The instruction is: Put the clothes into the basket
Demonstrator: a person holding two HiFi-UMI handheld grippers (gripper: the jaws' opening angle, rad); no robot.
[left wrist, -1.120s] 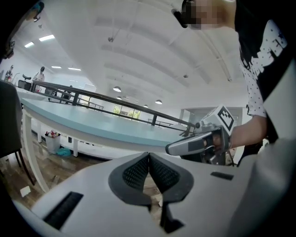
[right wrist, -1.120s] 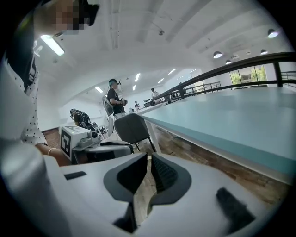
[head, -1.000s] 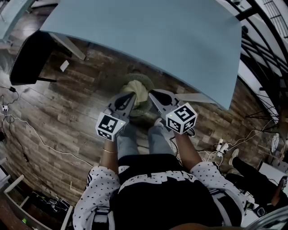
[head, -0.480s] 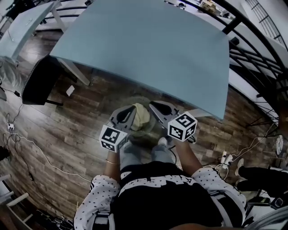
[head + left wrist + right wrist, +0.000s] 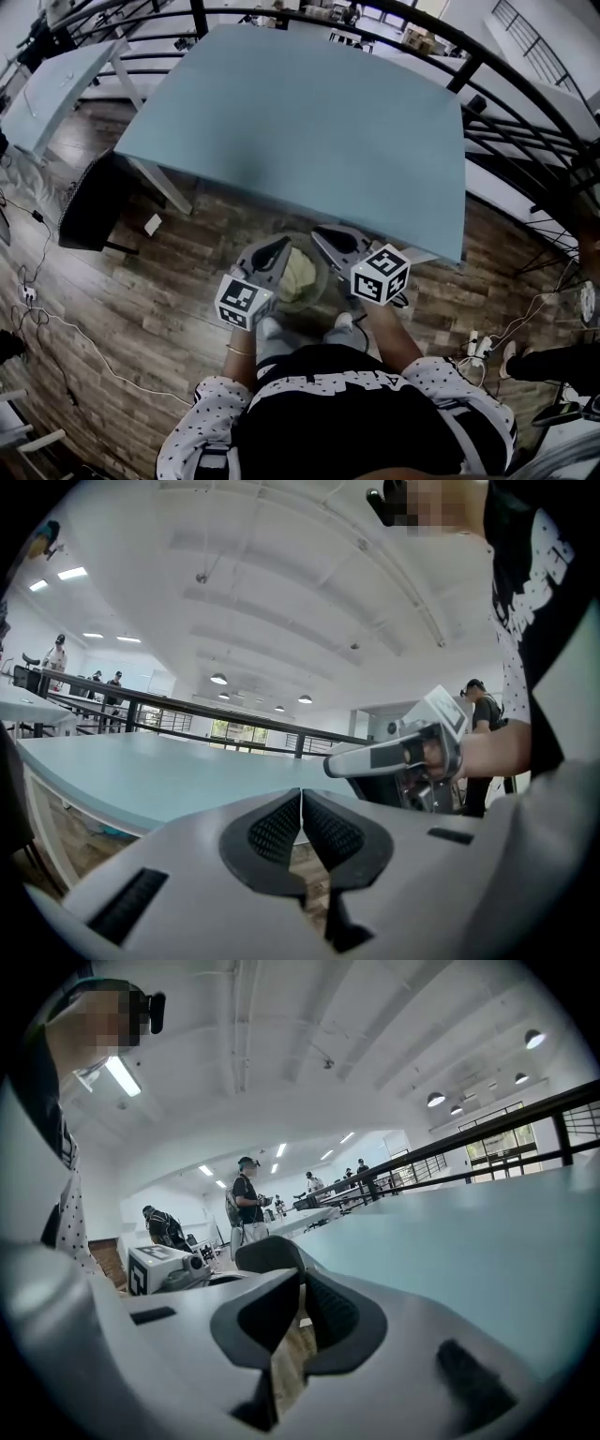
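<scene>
Head view: left tongs (image 5: 283,242), right tongs (image 5: 318,232) flank basket (image 5: 320,281).

head view steeply down; gripper views share table (image 5: 141,771)

Head view: strong fisheye, railing (image 5: 469,67) bows at 1–3 o'clock, edges smeared. Soft, even light from above. Table (image 5: 309,122) bright & evenly lit, wood floor (image 5: 141,272) dimmer, black shirt (image 5: 347,422) at 6 o'clock underexposed. Both gripper views: round frame, black corners. Ceiling lamp (image 5: 218,679) at 10 o'clock in left gripper view, tube lamp (image 5: 123,1075) at 10 o'clock in right gripper view, both blown out. Left tool (image 5: 301,799) & right tool (image 5: 301,1288) close to lens, soft-focus. Bkgd ppl small, hazy.
</scene>
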